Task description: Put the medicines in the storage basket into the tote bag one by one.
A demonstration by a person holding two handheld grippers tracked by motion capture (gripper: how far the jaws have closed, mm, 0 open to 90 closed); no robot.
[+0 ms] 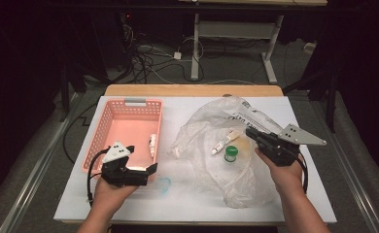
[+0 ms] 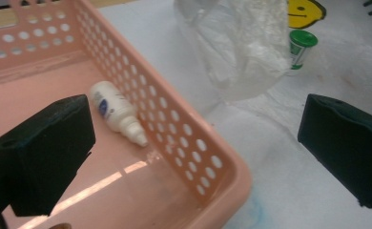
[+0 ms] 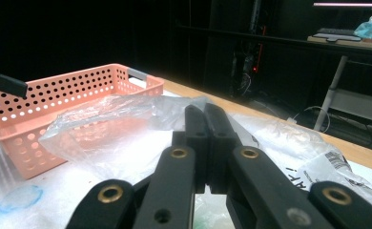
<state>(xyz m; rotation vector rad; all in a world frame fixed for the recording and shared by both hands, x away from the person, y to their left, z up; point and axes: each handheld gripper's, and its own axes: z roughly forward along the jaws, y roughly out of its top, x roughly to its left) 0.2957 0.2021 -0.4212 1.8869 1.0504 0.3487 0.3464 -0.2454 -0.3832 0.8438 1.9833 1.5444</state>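
Your left gripper (image 1: pixel 151 170) fingers are open and empty, right gripper (image 1: pixel 249 132) fingers pinch the flimsy, slippery plastic bag (image 1: pixel 204 127); take the light, stiff tube (image 1: pixel 225 141) mid-body

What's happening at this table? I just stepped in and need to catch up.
A person is moving small items out of a clear plastic bag into a pink basket. One white bottle already lies in the basket. The left gripper, jaws open, hovers at the basket's near corner. The right gripper, jaws shut, seems to pinch the bag. A green-capped bottle and a white tube remain there.
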